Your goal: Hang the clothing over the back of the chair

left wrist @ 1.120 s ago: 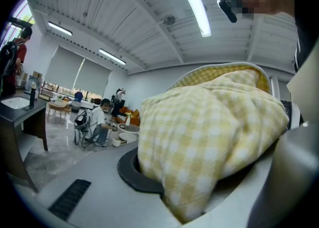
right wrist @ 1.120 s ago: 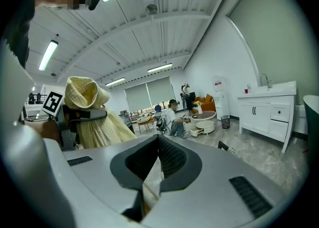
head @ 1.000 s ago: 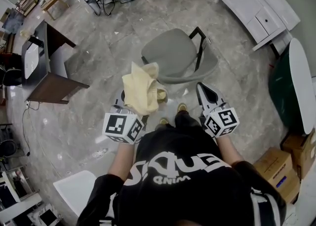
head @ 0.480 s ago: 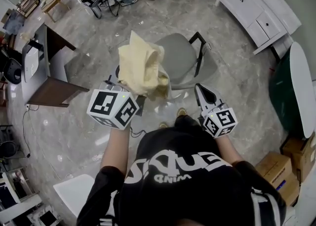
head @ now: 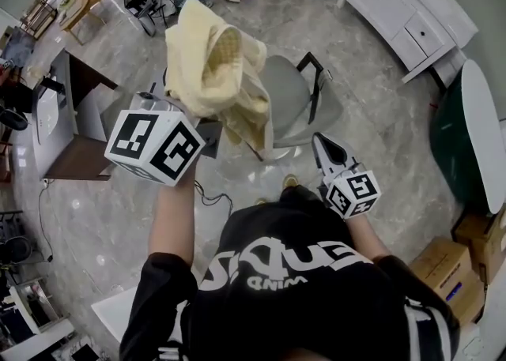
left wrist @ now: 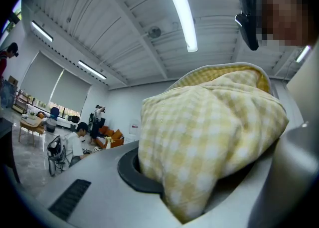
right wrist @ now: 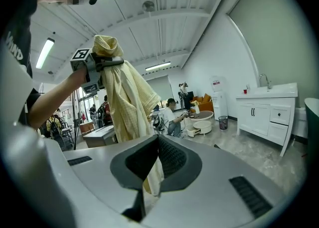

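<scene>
Yellow checked clothing [head: 212, 75] bunched, pinched in left gripper [left wrist: 194, 192] jaws, right gripper [right wrist: 157, 144] jaws pressed together

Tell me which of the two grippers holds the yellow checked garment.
The left gripper: held up high, its jaws clamp the bunched top of the yellow checked garment. The right gripper sits lower, apart from the cloth in the head view.
</scene>
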A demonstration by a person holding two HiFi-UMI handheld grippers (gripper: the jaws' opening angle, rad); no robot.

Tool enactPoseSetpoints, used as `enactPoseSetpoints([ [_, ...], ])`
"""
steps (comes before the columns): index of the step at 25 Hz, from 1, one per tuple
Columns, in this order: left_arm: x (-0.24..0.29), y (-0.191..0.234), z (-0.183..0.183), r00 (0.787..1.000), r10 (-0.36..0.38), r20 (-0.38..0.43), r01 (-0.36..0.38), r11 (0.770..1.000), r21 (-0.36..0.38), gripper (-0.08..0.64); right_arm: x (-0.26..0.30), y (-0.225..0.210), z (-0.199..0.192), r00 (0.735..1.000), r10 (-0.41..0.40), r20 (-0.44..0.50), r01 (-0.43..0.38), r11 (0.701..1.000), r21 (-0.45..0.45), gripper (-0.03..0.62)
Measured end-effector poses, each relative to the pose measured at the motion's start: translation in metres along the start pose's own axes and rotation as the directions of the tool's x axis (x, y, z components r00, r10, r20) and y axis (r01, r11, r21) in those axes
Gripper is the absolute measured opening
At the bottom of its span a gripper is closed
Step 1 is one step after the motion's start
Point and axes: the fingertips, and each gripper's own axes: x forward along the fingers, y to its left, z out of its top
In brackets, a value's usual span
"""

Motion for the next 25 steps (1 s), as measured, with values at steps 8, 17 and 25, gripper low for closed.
enactPoseSetpoints([
  [8,0.034,-0.001,0.001,0.999,-0.043,-0.008,0.044,0.999,0.016,0.041,0.003,-0.013,0.004,1.0,-0.016,0.001,0.016,1.0,0.003,0.014],
  [17,0.076,-0.009,-0.069,0.989,-0.118,-0.092,0.114,0.992,-0.047,0.041,-0.004,-0.043,0.005,0.996,-0.092,0.006,0.092,0.995,0.028,0.014],
  [25,0.101,-0.032,-0.131,0.968,-0.204,-0.147,0.19,0.976,-0.105,0.041,-0.025,-0.065,-0.006,0.982,-0.187,0.006,0.186,0.98,0.071,0.014],
])
